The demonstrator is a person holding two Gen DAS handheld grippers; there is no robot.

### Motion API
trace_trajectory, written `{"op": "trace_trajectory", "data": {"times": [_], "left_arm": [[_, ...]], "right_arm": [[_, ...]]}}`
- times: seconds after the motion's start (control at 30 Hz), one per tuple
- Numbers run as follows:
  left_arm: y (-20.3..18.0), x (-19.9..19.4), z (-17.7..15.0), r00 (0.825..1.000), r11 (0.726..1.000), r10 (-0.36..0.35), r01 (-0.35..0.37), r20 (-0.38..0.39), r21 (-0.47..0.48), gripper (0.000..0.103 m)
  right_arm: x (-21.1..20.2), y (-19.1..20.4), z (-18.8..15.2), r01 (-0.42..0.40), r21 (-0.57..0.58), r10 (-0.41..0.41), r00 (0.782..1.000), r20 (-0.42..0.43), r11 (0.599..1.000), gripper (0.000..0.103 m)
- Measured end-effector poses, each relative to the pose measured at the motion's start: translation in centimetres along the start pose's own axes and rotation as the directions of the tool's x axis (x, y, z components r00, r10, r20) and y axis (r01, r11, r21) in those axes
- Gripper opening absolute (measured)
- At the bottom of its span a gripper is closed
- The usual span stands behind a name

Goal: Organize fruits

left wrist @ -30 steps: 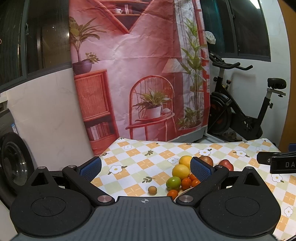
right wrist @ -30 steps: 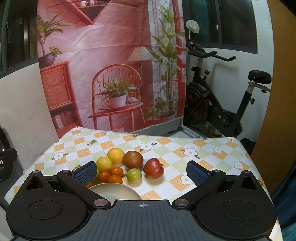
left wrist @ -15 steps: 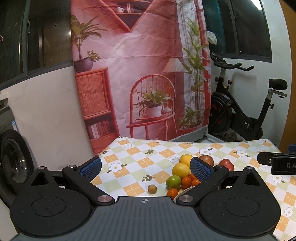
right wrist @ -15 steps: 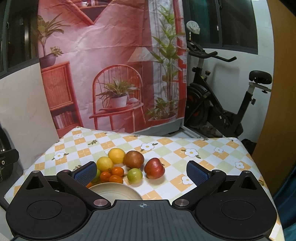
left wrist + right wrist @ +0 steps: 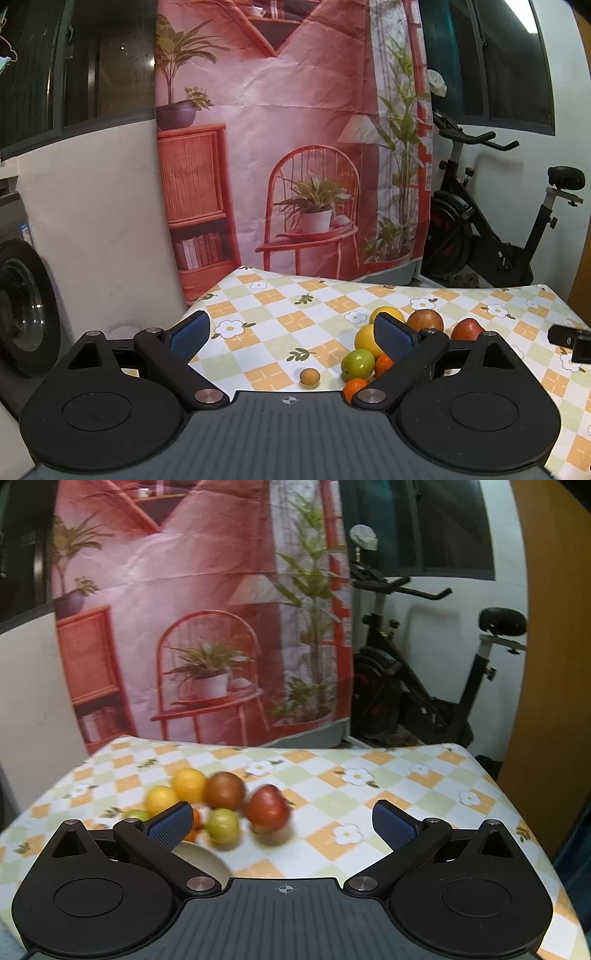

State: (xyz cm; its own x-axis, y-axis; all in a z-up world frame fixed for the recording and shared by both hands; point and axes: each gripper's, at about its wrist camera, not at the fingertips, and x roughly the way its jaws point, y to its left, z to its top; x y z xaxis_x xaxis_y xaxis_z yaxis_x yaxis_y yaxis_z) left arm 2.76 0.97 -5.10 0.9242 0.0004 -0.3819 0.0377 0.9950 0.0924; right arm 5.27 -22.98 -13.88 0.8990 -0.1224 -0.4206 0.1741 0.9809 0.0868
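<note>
Covering the table, a checked tablecloth (image 5: 280, 317) with white flowers carries everything, and places below are given from the red apple (image 5: 267, 808). Just left of the apple and nearer the camera, a pale bowl (image 5: 205, 860) shows only part of its rim behind the right gripper (image 5: 282, 821); what lies in it is hidden. Left of the apple sit a brown-red round fruit (image 5: 224, 789), two yellow citrus fruits (image 5: 189, 784), two green fruits (image 5: 222, 826) and small oranges (image 5: 384, 363), packed close together on the cloth. Well left of the apple, apart from the pile, lies a small tan round fruit (image 5: 309, 376). Both the right gripper and the left gripper (image 5: 291, 332) have jaws spread wide, gripping nothing. No writing can be read.
</note>
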Motion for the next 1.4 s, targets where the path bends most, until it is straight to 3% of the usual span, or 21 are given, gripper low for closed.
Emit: {"op": "trace_trajectory", "data": {"times": [0.17, 0.27, 0.47, 0.6, 0.77, 0.93, 1.2, 1.4], "left_arm": [[-0.3, 2.0, -1.1, 0.999, 1.000, -0.011, 0.011, -0.033, 0.005, 0.094], [-0.1, 3.0, -1.9, 0.998, 1.000, -0.015, 0.015, -0.058, 0.001, 0.091], [0.5, 4.4, -3.2, 0.998, 1.000, -0.006, 0.007, -0.069, 0.007, 0.089], [0.4, 4.6, -3.9, 0.999, 1.000, -0.008, 0.009, -0.041, 0.013, 0.088], [0.1, 5.3, -4.3, 0.998, 1.000, -0.011, 0.012, -0.059, 0.012, 0.087], [0.4, 6.0, -4.4, 0.996, 1.000, -0.020, 0.019, -0.086, -0.016, 0.087], [0.2, 6.6, -4.7, 0.994, 1.000, -0.026, 0.024, -0.109, -0.020, 0.085], [0.0, 6.7, -4.9, 0.992, 1.000, -0.025, 0.024, -0.121, -0.013, 0.084]], "right_arm": [[2.4, -2.2, -3.1, 0.039, -0.013, -0.039, 0.999, -0.017, 0.999, 0.103], [3.6, -3.2, -4.4, -0.014, -0.012, 0.013, 0.998, -0.055, 1.000, 0.103], [5.6, -3.8, -6.3, -0.049, -0.058, 0.042, 0.994, -0.105, 0.997, 0.102], [6.9, -3.9, -7.3, -0.091, -0.086, 0.080, 0.989, -0.125, 0.992, 0.096], [8.0, -4.6, -8.2, -0.147, -0.114, 0.131, 0.981, -0.143, 0.983, 0.088], [9.0, -4.4, -8.8, -0.225, -0.163, 0.193, 0.963, -0.190, 0.961, 0.067], [9.9, -2.8, -8.9, -0.341, -0.262, 0.282, 0.929, -0.240, 0.903, 0.044], [10.6, -2.2, -8.7, -0.391, -0.301, 0.319, 0.911, -0.261, 0.870, 0.042]]}}
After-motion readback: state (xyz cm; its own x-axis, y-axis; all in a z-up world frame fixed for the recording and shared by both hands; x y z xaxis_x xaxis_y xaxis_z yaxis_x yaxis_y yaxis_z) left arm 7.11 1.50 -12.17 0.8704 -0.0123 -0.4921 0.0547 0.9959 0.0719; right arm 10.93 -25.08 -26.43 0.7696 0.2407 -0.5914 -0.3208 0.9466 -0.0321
